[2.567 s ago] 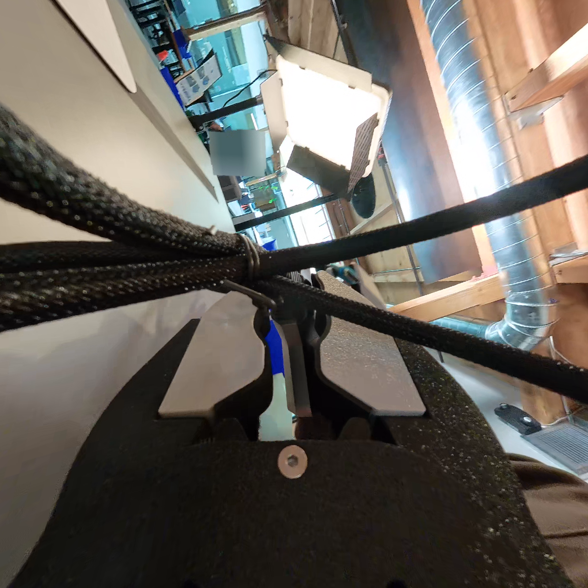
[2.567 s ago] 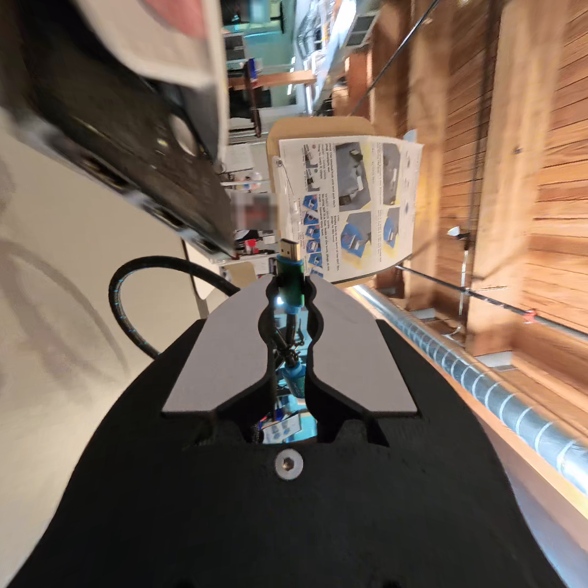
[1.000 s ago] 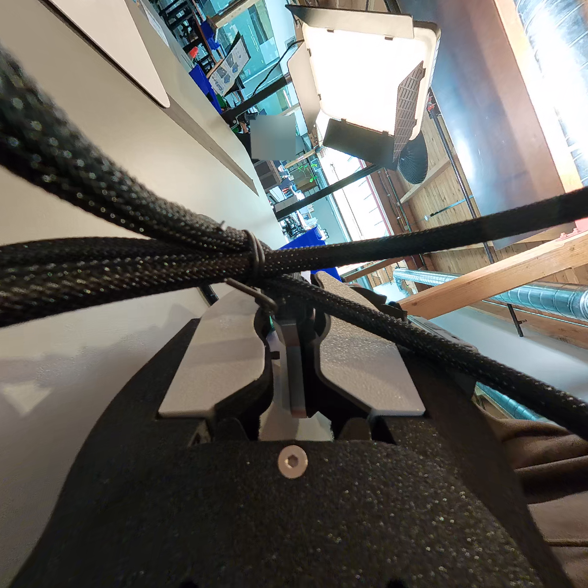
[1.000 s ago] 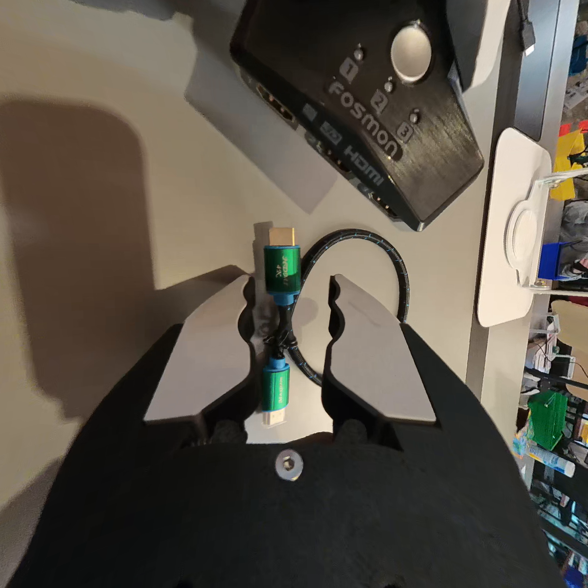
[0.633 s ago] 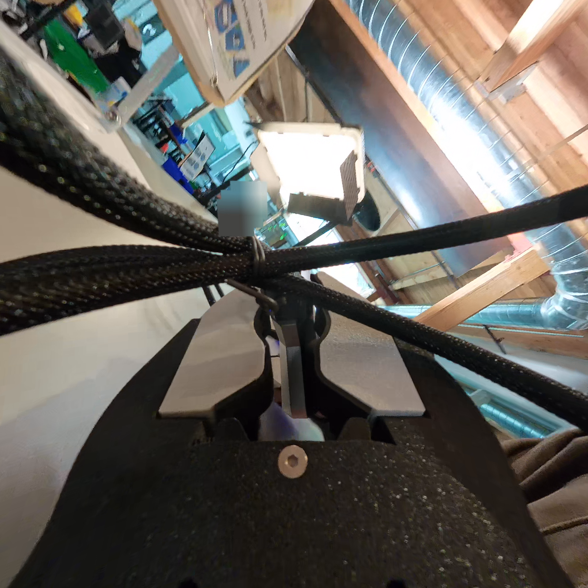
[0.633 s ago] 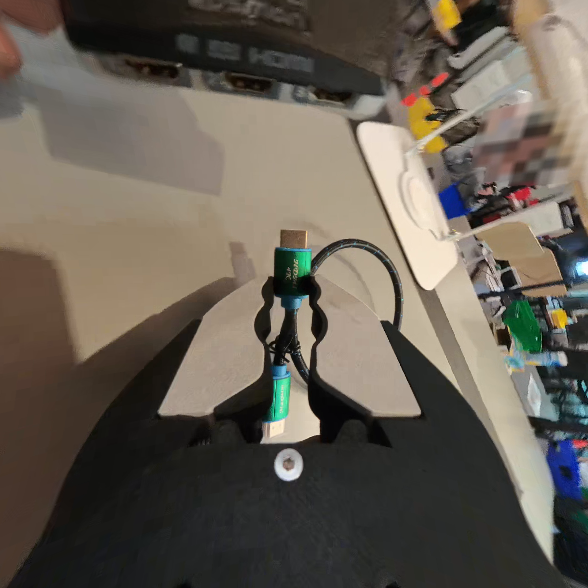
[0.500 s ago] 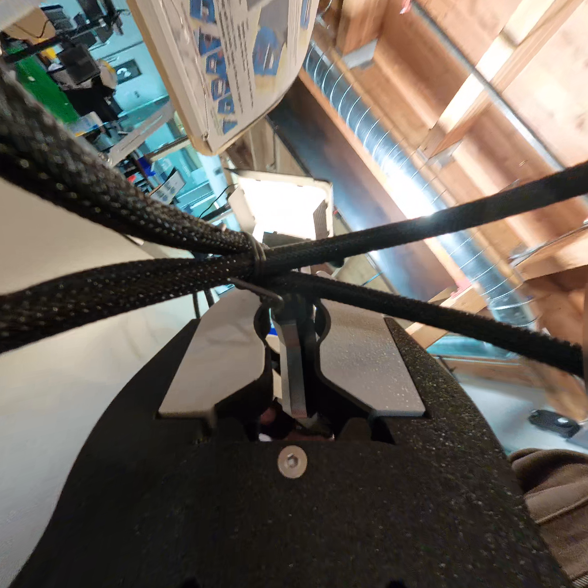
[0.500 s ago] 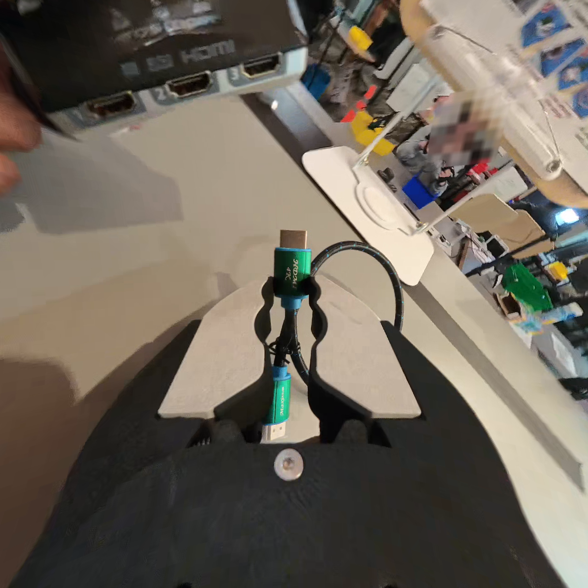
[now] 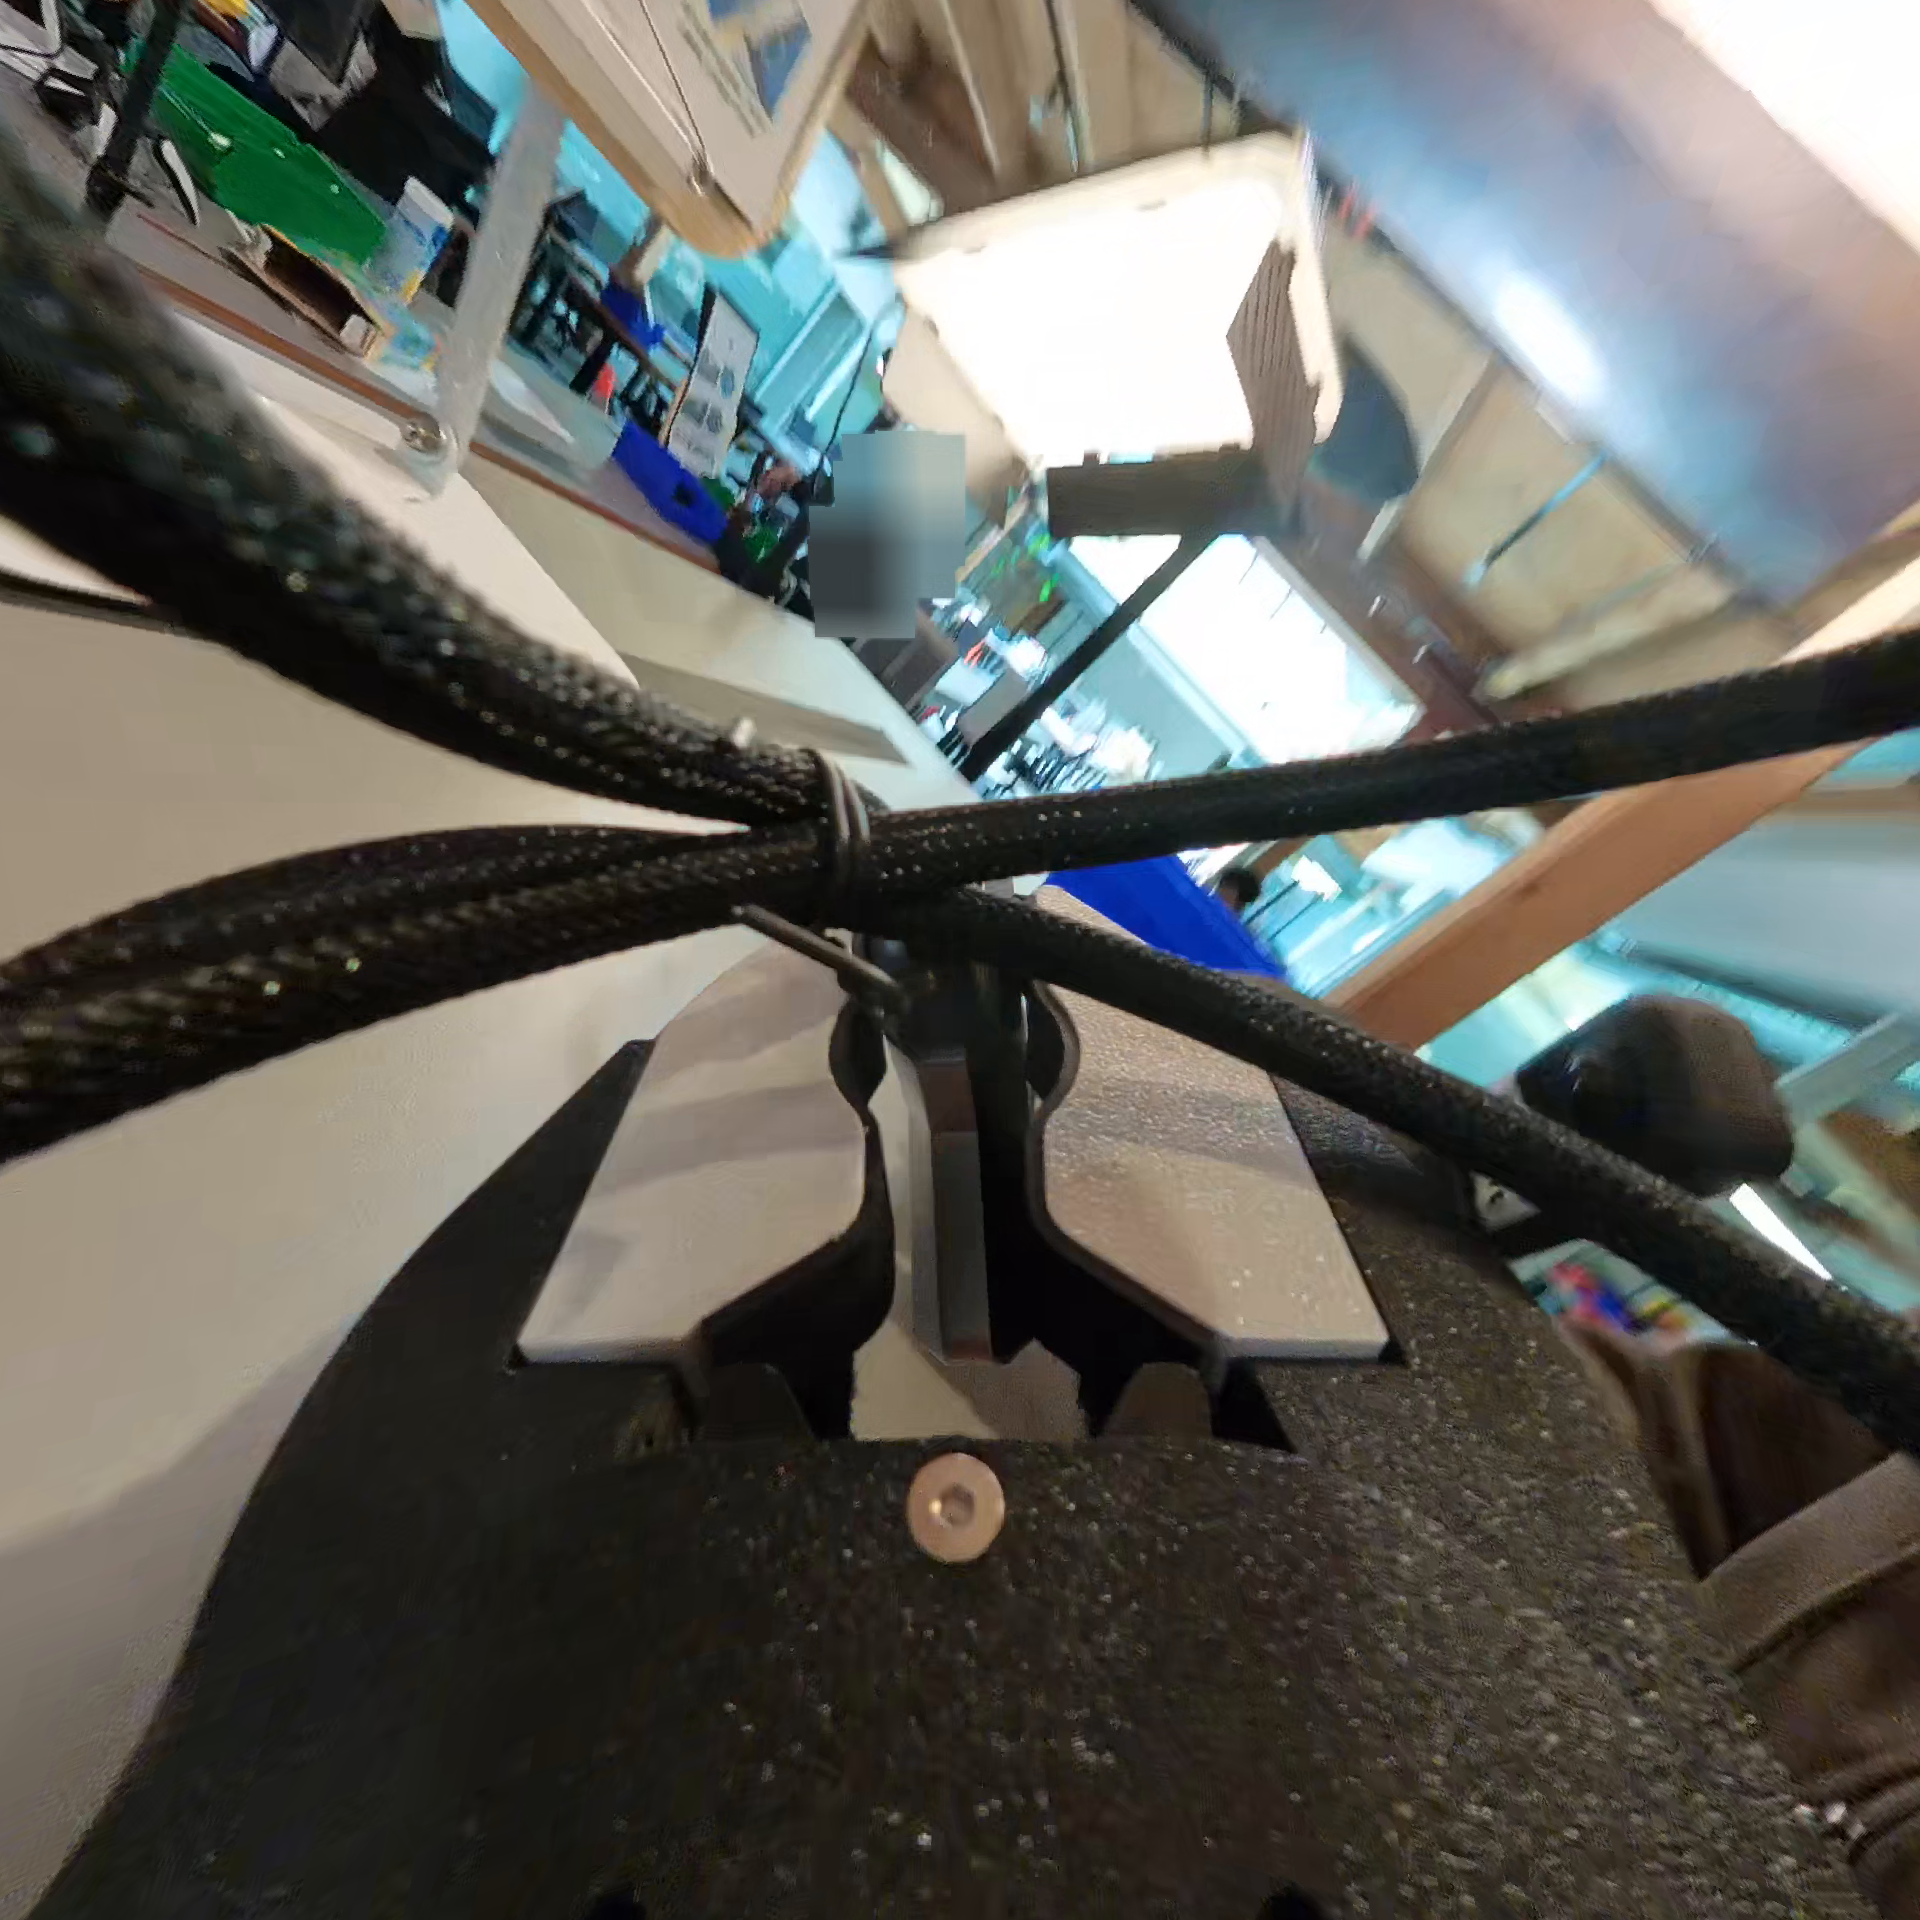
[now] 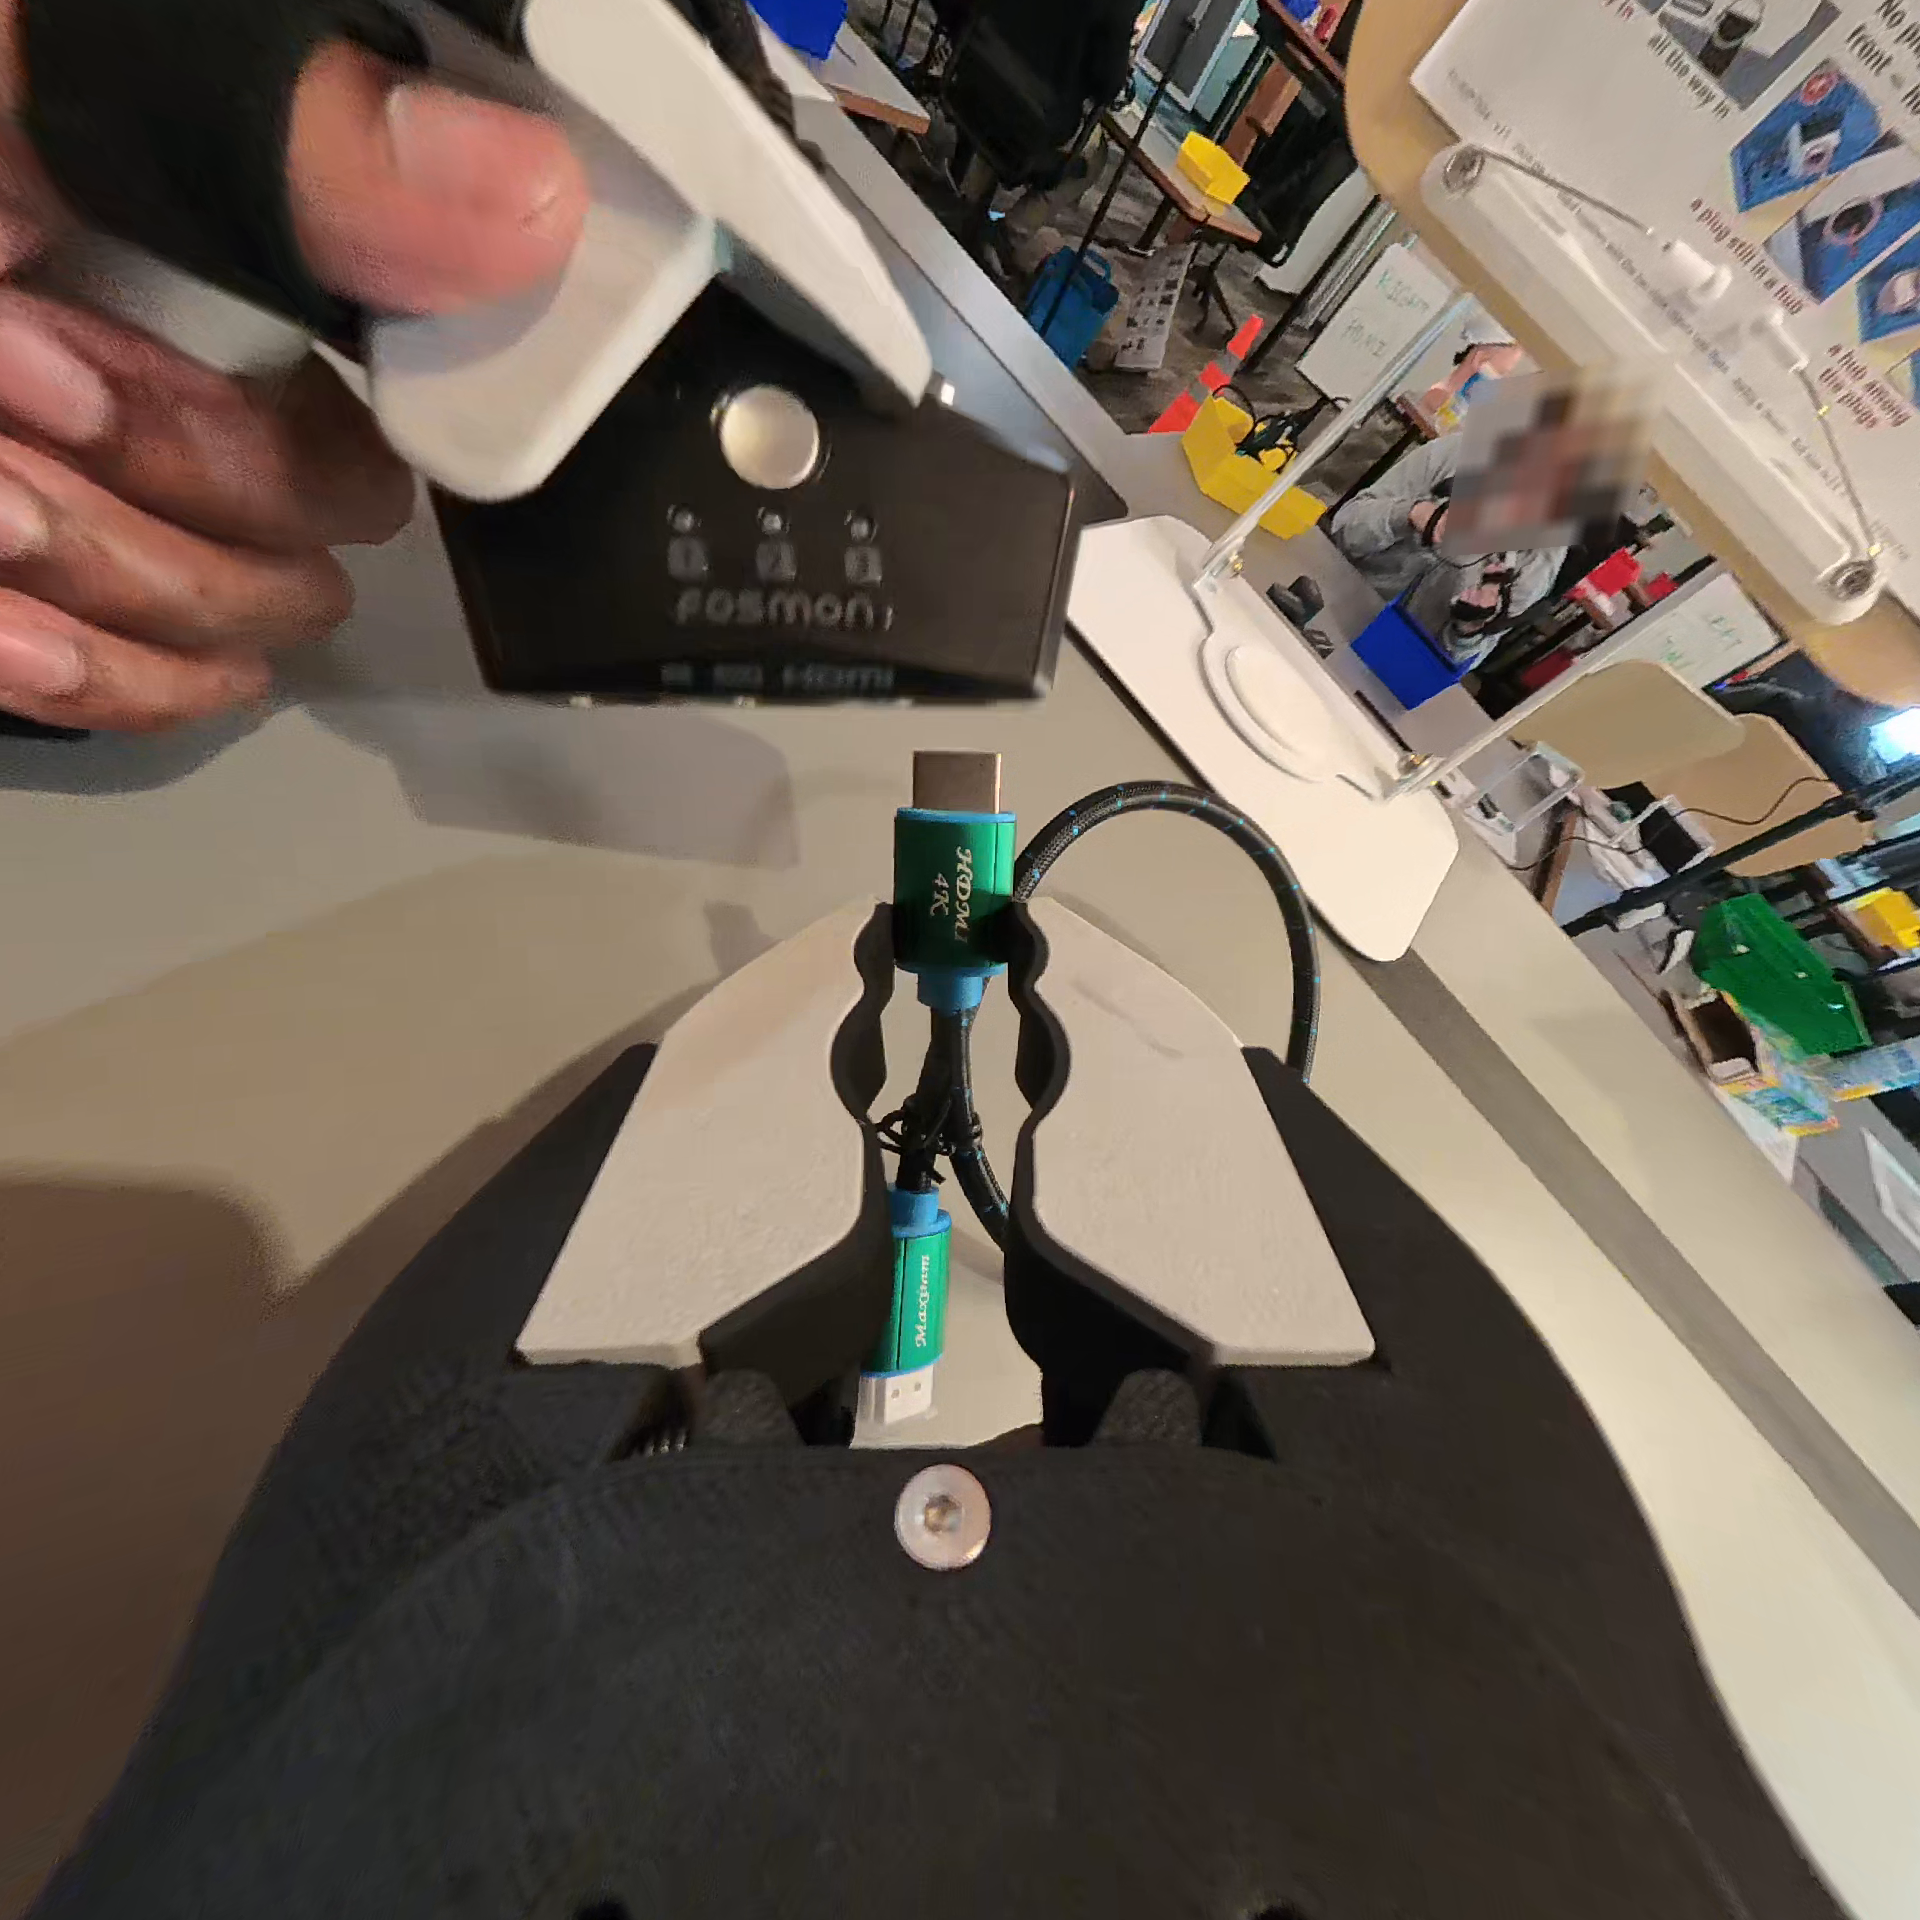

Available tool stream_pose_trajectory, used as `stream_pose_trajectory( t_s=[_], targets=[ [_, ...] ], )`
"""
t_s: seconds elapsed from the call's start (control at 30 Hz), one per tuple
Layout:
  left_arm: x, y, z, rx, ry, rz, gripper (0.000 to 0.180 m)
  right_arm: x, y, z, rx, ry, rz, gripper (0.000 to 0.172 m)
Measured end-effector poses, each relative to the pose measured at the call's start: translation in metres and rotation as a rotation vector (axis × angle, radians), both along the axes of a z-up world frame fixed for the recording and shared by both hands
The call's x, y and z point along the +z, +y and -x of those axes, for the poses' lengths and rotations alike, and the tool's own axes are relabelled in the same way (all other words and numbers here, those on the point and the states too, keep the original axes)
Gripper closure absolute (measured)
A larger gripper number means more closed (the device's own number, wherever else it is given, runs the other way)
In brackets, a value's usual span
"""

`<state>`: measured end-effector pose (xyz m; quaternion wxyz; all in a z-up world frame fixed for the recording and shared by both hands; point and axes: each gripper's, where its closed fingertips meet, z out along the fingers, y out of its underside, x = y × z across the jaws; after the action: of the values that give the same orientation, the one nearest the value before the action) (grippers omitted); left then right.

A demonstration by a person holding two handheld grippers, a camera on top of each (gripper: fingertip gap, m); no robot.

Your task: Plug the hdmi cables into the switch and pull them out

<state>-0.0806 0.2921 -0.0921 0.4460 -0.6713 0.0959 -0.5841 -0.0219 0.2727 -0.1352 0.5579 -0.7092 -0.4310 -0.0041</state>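
Plain beige tabletop (image 10: 312,1039), busy workshop with wood walls behind. Right claw (image 10: 953,925) pinches a green plug (image 10: 953,883) just below a black switch box (image 10: 758,561), itself clamped by the left claw (image 9: 951,997).

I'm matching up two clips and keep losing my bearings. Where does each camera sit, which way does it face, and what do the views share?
Left wrist view: on the left gripper, facing across the pale table into a workshop; tied black braided cables cross it.
Right wrist view: on the right gripper, facing down at a black switch box; its pads clamp a green plug; a hand shows.
Shared: the table.
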Motion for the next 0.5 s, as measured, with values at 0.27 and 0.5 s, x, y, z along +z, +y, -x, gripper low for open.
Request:
stream_pose_trajectory(
  t_s=[0.27,0.5],
  targets=[
    [0.0018,-0.01,-0.0073,-0.05,0.03,-0.055,0.157,-0.0035,-0.0005,0.0046,0.039,0.063,0.076,0.151],
    [0.0026,-0.0116,-0.0063,-0.044,0.029,-0.066,0.157,0.0001,-0.0028,0.0055,0.049,0.075,0.074,0.151]
  ],
)
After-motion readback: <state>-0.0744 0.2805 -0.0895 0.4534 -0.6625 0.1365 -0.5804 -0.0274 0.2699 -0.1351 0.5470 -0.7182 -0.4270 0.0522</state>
